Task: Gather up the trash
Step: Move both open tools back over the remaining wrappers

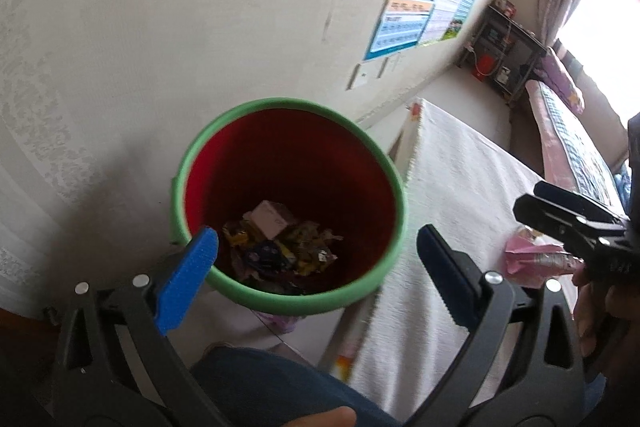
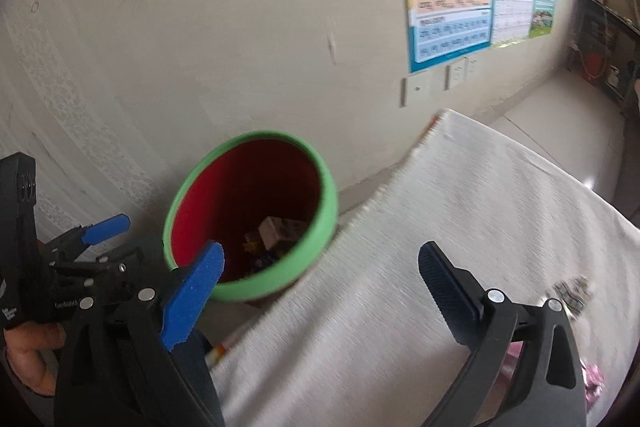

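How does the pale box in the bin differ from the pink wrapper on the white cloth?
The box lies inside the red, green-rimmed bin, on top of other wrappers; the pink wrapper lies outside it on the cloth. The box keeps a firm, squared shape; the wrapper is crumpled and flat. Neither is held: both tongs are open and empty.

So we've got the bin, red inside with a green rim, standing upright by the wall, right ahead of the left gripper and just below it. At its bottom sits a heap of crumpled wrappers with a small pale box on top. A pink wrapper lies on the white cloth right of that gripper.
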Demonstrator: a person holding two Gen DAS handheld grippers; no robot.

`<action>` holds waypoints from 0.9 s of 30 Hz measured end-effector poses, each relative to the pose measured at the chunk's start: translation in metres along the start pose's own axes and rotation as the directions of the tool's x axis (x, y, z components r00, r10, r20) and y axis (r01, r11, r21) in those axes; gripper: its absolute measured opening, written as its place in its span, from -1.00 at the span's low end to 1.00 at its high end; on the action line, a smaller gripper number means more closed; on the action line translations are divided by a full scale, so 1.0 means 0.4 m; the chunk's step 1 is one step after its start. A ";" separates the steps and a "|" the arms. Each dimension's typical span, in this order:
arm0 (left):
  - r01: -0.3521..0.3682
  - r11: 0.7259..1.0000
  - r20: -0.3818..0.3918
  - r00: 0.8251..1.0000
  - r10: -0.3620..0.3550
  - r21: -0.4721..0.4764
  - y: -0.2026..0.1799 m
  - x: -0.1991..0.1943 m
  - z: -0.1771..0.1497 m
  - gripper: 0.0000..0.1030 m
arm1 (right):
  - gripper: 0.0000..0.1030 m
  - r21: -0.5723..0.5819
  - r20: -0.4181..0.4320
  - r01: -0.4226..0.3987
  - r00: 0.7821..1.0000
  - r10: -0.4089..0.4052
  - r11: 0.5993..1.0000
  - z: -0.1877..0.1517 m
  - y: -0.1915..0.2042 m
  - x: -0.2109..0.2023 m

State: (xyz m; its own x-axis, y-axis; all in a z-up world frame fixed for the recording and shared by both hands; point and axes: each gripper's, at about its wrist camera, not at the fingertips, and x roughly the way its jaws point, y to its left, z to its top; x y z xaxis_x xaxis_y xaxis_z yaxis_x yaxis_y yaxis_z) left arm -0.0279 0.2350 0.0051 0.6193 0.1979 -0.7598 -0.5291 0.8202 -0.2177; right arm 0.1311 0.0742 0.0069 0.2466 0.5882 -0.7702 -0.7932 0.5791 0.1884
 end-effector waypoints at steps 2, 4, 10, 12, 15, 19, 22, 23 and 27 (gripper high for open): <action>0.010 1.000 -0.005 1.000 -0.010 0.018 -0.032 0.001 -0.004 0.89 | 0.84 0.016 0.005 0.012 1.000 -0.012 1.000 -0.021 -0.027 -0.026; 0.019 0.999 -0.009 1.000 -0.018 0.043 -0.068 0.002 -0.008 0.89 | 0.84 0.034 0.014 0.025 1.000 -0.026 0.999 -0.044 -0.055 -0.058; 0.069 0.992 -0.029 0.997 -0.066 0.107 -0.178 0.011 -0.031 0.89 | 0.84 0.093 0.031 0.078 0.996 -0.082 0.993 -0.123 -0.152 -0.161; 0.099 0.986 -0.041 0.995 -0.094 0.137 -0.228 0.018 -0.042 0.89 | 0.84 0.114 0.029 0.105 0.994 -0.109 0.988 -0.154 -0.191 -0.193; 0.136 0.974 -0.062 0.990 -0.127 0.182 -0.296 0.029 -0.057 0.89 | 0.84 0.156 0.019 0.157 0.987 -0.162 0.975 -0.206 -0.263 -0.238; 0.183 0.953 -0.093 0.982 -0.165 0.241 -0.389 0.043 -0.080 0.89 | 0.84 0.213 0.009 0.208 0.977 -0.215 0.955 -0.264 -0.341 -0.293; 0.216 0.937 -0.116 0.975 -0.190 0.276 -0.449 0.052 -0.100 0.89 | 0.84 0.246 0.009 0.239 0.968 -0.249 0.939 -0.303 -0.386 -0.335; 0.229 0.929 -0.127 0.972 -0.200 0.290 -0.473 0.056 -0.107 0.89 | 0.84 0.255 0.008 0.247 0.966 -0.257 0.935 -0.314 -0.401 -0.346; 0.257 0.904 -0.162 0.963 -0.213 0.340 -0.539 0.072 -0.130 0.89 | 0.84 0.287 -0.004 0.273 0.959 -0.284 0.918 -0.349 -0.444 -0.372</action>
State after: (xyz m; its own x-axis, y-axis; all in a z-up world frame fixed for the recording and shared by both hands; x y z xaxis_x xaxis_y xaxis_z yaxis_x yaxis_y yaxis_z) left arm 0.0739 0.0362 -0.0017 0.6157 -0.0711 -0.7847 -0.1216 0.9754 -0.1838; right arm 0.1575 -0.1950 0.0032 0.4594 0.3972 -0.7945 -0.5013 0.8543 0.1372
